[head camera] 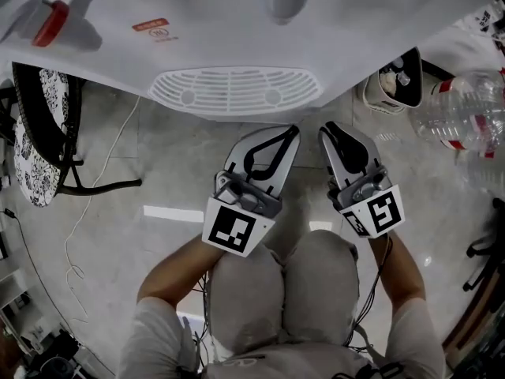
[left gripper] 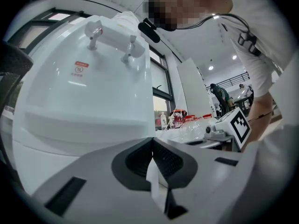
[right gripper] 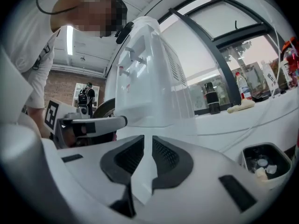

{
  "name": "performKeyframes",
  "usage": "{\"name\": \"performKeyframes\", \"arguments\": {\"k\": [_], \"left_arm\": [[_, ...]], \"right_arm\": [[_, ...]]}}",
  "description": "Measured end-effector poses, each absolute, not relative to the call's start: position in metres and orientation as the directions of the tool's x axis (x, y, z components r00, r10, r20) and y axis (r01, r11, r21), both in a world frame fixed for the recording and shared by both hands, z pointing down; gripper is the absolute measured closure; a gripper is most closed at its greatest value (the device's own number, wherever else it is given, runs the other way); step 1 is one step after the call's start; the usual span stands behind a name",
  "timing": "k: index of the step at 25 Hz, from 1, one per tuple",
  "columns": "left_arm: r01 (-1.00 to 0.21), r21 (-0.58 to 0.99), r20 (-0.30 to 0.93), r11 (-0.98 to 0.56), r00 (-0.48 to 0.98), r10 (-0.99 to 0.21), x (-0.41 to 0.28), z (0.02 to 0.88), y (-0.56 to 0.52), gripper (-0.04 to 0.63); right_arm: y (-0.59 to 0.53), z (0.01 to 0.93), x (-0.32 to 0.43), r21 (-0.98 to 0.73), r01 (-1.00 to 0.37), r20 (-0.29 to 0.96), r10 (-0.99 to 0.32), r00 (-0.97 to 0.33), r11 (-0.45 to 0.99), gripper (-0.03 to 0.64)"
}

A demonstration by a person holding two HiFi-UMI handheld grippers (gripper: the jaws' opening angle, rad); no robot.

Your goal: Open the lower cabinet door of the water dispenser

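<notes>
The white water dispenser [head camera: 237,38] fills the top of the head view, seen from above, with its drip grille [head camera: 235,89] jutting toward me. Its lower cabinet door is hidden under that ledge. Both grippers are held level just in front of the dispenser's lower front, apart from it. My left gripper [head camera: 293,130] is shut, its tips meeting with nothing between them [left gripper: 153,141]. My right gripper [head camera: 325,129] shows a narrow empty gap between its pads [right gripper: 148,141]. From the gripper views the dispenser [left gripper: 93,92] [right gripper: 149,87] rises close ahead, taps [left gripper: 112,38] high up.
A black chair with a patterned cushion [head camera: 39,133] stands to the left, and a white cable [head camera: 95,188] trails over the tiled floor. At the right are a small white bin [head camera: 398,81] and large clear water bottles [head camera: 465,109]. The person's knees [head camera: 284,283] lie just behind the grippers.
</notes>
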State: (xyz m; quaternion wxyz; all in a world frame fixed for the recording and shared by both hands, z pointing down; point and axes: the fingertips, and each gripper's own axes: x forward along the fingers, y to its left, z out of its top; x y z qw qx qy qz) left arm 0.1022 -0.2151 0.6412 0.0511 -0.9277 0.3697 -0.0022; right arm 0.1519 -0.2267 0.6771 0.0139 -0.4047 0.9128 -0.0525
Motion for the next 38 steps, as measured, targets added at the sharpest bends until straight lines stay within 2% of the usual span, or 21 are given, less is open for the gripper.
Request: {"name": "performKeyframes", "arguments": {"k": [6, 13, 28, 34, 38], "left_arm": [[-0.698, -0.115, -0.051, -0.707, 0.715, -0.697, 0.099, 0.644, -0.219, 0.594], [-0.666, -0.152, -0.078, -0.73, 0.745, -0.663, 0.098, 0.639, -0.209, 0.594], [-0.662, -0.128, -0.108, -0.738, 0.749, -0.653, 0.093, 0.646, -0.197, 0.594], [-0.686, -0.119, -0.13, -0.718, 0.727, -0.674, 0.071, 0.64, -0.185, 0.594], [-0.717, -0.104, -0.113, -0.689, 0.697, -0.708, 0.051, 0.65, -0.174, 0.594]], "right_arm": [[-0.257, 0.722, 0.151, -0.155, -0.714, 0.074, -0.713, -0.697, 0.682, 0.442], [-0.277, 0.72, 0.141, -0.095, -0.702, 0.031, -0.703, -0.71, 0.705, 0.395], [-0.269, 0.722, 0.139, -0.044, -0.757, -0.019, -0.758, -0.652, 0.652, 0.382], [-0.227, 0.723, 0.141, -0.055, -0.73, -0.024, -0.731, -0.682, 0.682, 0.435], [-0.198, 0.722, 0.133, -0.05, -0.696, -0.022, -0.697, -0.717, 0.717, 0.442]]}}
